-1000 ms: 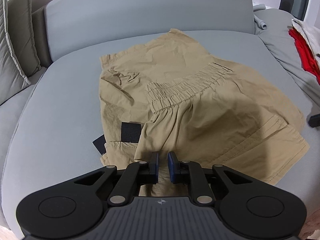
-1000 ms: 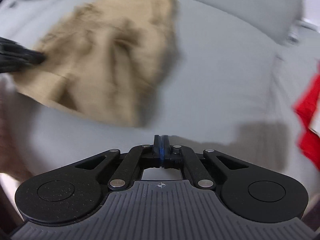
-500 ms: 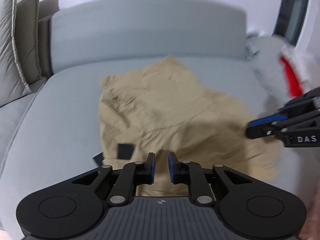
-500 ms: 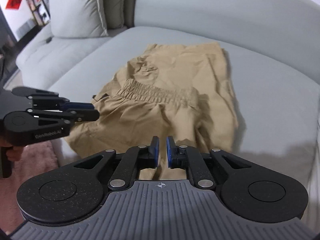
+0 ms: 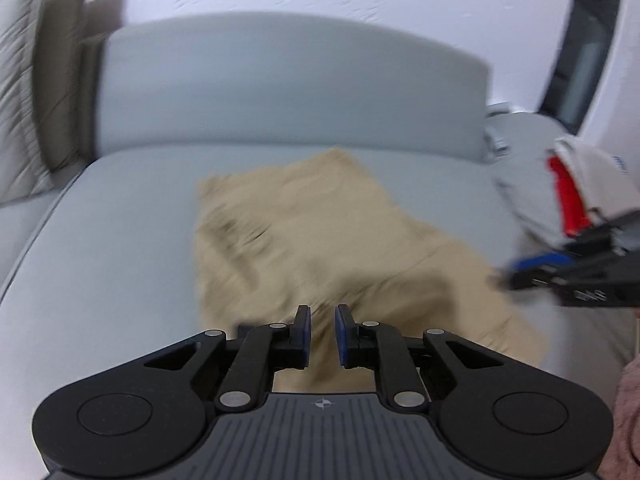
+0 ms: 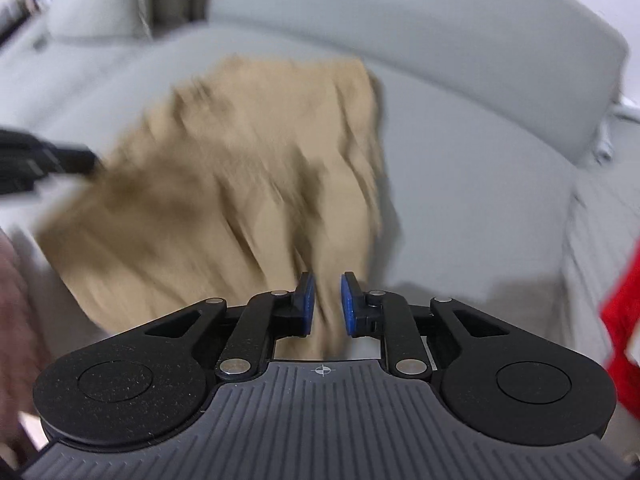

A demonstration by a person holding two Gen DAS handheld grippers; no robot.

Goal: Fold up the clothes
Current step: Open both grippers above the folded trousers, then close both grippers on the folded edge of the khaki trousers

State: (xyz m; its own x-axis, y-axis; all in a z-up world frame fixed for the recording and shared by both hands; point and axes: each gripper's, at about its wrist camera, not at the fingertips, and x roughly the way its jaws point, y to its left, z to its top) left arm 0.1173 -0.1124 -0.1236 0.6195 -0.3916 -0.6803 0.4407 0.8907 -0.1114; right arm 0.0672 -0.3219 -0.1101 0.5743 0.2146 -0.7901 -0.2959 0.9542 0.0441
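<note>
Centrally: tan shorts point(image 5: 320, 240) on grey sofa point(image 5: 120, 260), bare cushion along every edge. Left gripper point(image 5: 321, 334) slightly parted, empty; right gripper point(image 6: 327, 304) opening, nothing pinched, over shorts' near edge.

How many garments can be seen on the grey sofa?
3 at least: tan shorts spread on the seat cushion in front of both grippers, and a red piece under a white piece piled at the right end. More may lie hidden in that pile.

Blurred tan shorts point(image 5: 320, 240) lie spread on the grey sofa seat point(image 5: 112, 248) just ahead of the left tool point(image 5: 321, 334), whose jaws stand slightly apart; the right tool point(image 5: 520, 276) hovers off to its right, at the shorts' edge.
</note>
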